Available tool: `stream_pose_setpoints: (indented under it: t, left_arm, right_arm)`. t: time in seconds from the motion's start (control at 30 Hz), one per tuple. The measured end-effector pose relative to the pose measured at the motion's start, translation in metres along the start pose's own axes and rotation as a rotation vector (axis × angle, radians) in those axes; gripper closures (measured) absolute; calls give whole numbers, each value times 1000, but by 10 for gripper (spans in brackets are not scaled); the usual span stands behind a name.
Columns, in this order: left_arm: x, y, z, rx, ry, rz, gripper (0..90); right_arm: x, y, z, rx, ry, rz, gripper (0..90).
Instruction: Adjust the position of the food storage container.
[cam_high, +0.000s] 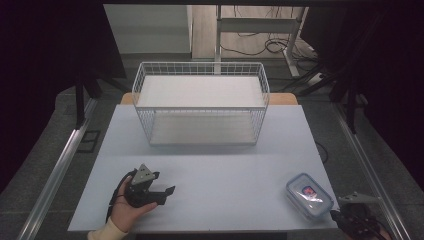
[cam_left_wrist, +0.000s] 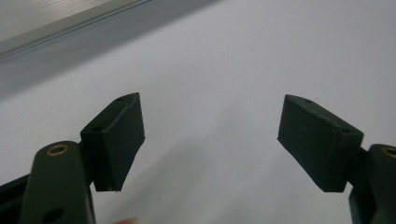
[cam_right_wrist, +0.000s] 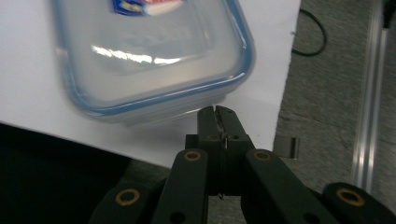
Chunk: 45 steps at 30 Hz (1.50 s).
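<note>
A clear plastic food container (cam_high: 309, 195) with a blue-rimmed lid and a red and blue label lies flat near the front right corner of the white table (cam_high: 210, 170). In the right gripper view the container (cam_right_wrist: 154, 56) is blurred and close ahead. My right gripper (cam_right_wrist: 217, 114) is shut with nothing between its jaws. Its tips sit just short of the container's near corner, over the table edge, and the right gripper (cam_high: 341, 215) is at the bottom right. My left gripper (cam_high: 165, 182) rests at the front left in a hand, open and empty. Its jaws (cam_left_wrist: 210, 121) stand wide over bare table.
A white wire basket (cam_high: 200, 64) stands at the back middle of the table, with nothing in it. Metal rails (cam_high: 60, 160) run along both sides of the table over grey floor. Cables lie on the floor beyond the right edge.
</note>
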<state>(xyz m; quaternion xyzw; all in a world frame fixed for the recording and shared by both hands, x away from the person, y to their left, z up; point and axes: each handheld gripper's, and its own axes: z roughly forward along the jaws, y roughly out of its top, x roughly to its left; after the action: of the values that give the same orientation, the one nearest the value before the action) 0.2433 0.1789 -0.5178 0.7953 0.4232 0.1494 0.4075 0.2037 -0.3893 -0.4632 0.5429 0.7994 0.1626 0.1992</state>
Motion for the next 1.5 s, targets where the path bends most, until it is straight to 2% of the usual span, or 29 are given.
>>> stream_pose_setpoints:
  t: [0.13,0.33,0.8,1.03,1.27,1.5]
  left_arm:
    - [1,0,1,3,-1,0,220]
    - [1,0,1,5,-1,1,220]
    - [1,0,0,0,3,-6,221]
    - [2,-1,1,5,6,-10,221]
    - [2,-1,1,5,6,-13,221]
    - [4,-1,0,5,8,-17,221]
  right_arm:
    - [-3,2,9,21,-4,2,897]
    - [-5,7,14,20,-11,-5,897]
    - [1,31,29,15,3,-54,898]
    - [7,51,44,40,-6,-100,898]
    - [14,69,53,36,-1,-133,898]
    - [27,95,63,26,-3,-186,898]
